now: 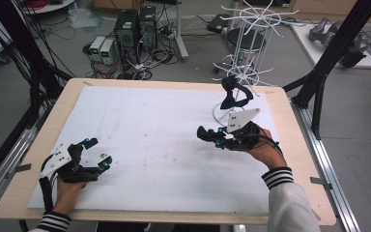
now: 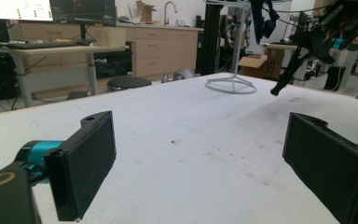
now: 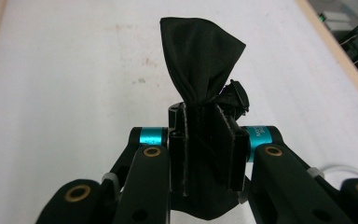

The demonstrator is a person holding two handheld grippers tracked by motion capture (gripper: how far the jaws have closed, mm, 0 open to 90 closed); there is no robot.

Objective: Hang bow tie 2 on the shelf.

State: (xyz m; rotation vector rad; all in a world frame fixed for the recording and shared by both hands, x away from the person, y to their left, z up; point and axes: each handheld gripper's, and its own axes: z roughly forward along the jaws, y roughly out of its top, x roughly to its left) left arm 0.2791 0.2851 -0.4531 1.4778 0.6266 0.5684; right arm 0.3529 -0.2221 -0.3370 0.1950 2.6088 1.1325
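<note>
My right gripper [image 1: 206,135] hovers over the right middle of the white sheet [image 1: 149,130], shut on a small black cloth [image 3: 200,51] that sticks out past the jaws. From the left gripper view this cloth [image 2: 284,77] dangles from the right gripper as a dark strip. Another black cloth [image 1: 234,94] hangs on the white wire rack [image 1: 251,43] just behind the right hand. My left gripper [image 1: 99,152] rests low at the sheet's front left, open, with nothing between its pads [image 2: 86,158].
The rack's ring base [image 2: 230,85] stands on the sheet at the back right. The wooden table edge [image 1: 38,140] borders the sheet. Black frame posts [image 1: 338,48] rise to the right, and computers and cables [image 1: 135,34] lie on the floor behind.
</note>
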